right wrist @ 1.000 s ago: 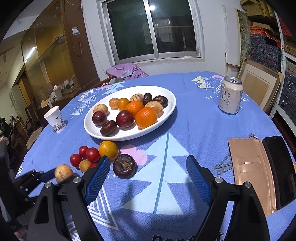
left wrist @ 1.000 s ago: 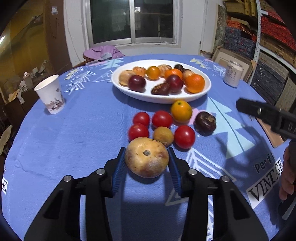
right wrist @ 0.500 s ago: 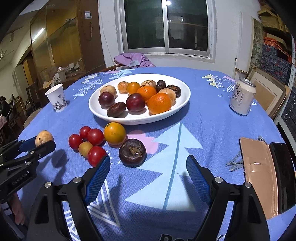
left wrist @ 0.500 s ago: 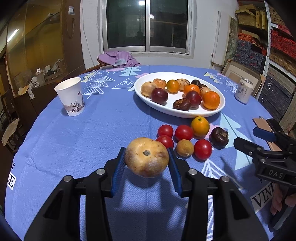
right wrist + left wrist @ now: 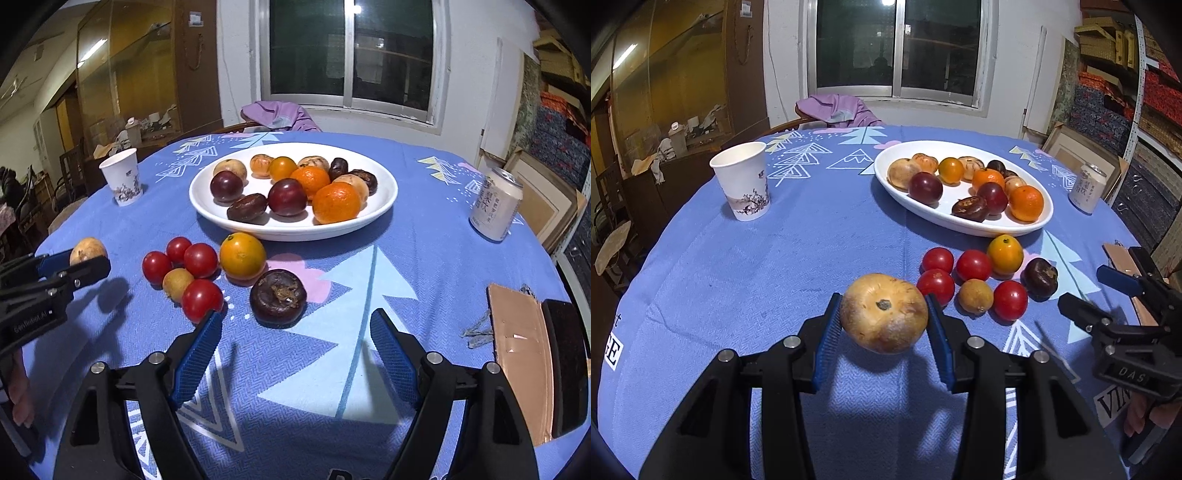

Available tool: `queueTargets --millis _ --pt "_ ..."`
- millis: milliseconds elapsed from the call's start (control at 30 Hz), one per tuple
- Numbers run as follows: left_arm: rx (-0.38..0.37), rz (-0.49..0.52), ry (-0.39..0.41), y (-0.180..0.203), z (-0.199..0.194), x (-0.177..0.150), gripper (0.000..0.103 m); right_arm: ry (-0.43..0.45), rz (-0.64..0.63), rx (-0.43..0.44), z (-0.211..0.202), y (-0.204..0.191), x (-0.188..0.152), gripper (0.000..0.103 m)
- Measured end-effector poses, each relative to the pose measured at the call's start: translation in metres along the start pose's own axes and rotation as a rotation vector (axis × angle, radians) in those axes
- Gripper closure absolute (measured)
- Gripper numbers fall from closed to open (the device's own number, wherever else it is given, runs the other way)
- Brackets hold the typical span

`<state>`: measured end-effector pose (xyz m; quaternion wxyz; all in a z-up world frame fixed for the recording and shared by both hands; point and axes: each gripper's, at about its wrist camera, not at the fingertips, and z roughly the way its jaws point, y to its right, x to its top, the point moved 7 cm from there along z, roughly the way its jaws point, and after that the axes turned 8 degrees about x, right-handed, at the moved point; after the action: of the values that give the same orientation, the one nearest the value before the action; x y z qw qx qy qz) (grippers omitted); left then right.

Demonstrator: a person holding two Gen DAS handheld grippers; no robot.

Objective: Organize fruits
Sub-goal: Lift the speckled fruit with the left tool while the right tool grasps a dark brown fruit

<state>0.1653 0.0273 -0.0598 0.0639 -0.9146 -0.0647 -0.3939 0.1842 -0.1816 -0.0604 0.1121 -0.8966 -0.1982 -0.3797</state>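
A dark sliding window sat in the white back wall, a wooden glass-fronted cabinet stood at the left, stacked patterned boxes on shelves lined the right, and a purple cloth draped a chair behind the table's far edge.

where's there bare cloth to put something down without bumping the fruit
Widest free patch: cloth between the cup, the plate and the left gripper. Another lies between the plate, the can and the wallet. Crowded: the plate itself, and the loose fruit just in front of it.
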Motion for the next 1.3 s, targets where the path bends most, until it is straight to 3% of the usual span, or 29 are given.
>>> queueTargets --millis 167,467,667,767,1300 --pt "-0.002 0.018 -0.001 0.004 0.000 -0.002 0.059 -0.022 -0.006 0.007 0.010 -0.001 0.004 0.040" --pt "-0.009 0.025 -0.017 0.008 0.004 -0.003 0.059 -0.091 -0.001 0.042 0.033 -0.007 0.008 0.043" --pt "-0.007 0.030 -0.027 0.009 0.006 -0.005 0.059 -0.119 -0.003 0.043 0.040 -0.008 0.007 0.052" --pt "-0.009 0.030 -0.034 0.009 0.007 -0.005 0.059 -0.124 0.027 0.047 0.041 -0.002 0.006 0.062" --pt "-0.025 0.018 -0.055 0.007 0.010 -0.007 0.059 -0.075 0.062 0.075 0.018 -0.001 0.000 0.062"
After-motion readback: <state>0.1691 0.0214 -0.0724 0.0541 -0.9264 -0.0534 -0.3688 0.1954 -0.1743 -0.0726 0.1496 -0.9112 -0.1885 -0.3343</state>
